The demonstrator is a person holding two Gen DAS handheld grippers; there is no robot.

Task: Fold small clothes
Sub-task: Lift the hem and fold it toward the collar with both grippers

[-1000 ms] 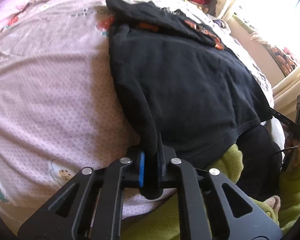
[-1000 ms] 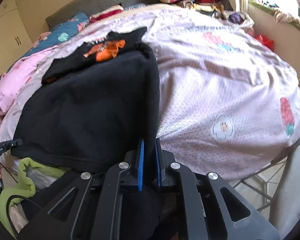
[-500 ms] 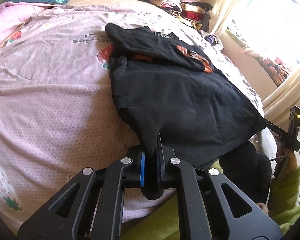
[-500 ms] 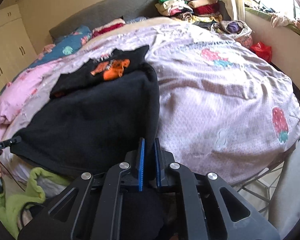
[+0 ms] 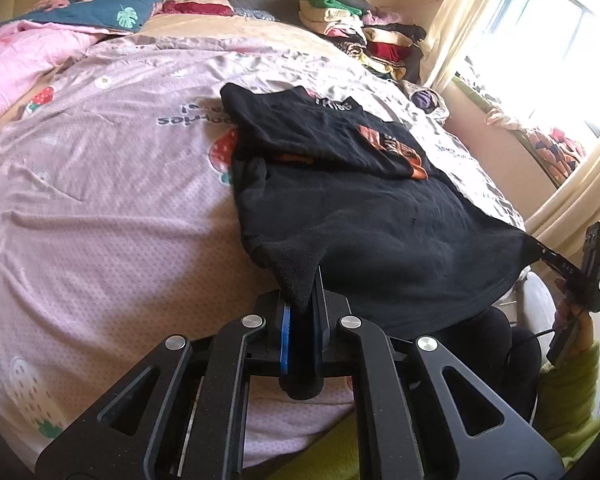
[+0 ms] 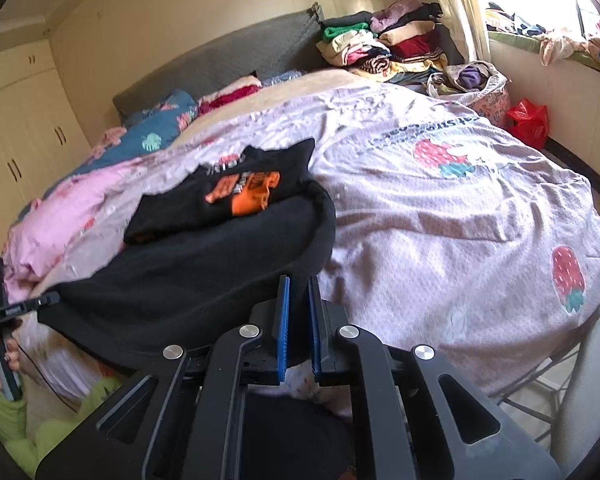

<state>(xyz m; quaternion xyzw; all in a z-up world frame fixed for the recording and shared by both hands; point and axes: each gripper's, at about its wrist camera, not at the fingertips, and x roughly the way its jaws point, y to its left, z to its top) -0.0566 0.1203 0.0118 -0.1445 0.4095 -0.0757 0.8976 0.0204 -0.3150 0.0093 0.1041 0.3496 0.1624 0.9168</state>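
Both grippers have lifted since a second ago, raising the near hem of the black fleece garment [image 5: 372, 224] off the pink strawberry-print bedsheet [image 5: 100, 208]. The left gripper [image 5: 300, 312] clamps one hem corner, the right gripper [image 6: 298, 320] the other; the garment's far end lies on the sheet, with a folded black orange-print shirt [image 6: 236, 196] on top.

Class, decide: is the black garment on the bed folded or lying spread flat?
Partly folded: the black garment has its printed top doubled over its body, while both grippers pinch the near corners.
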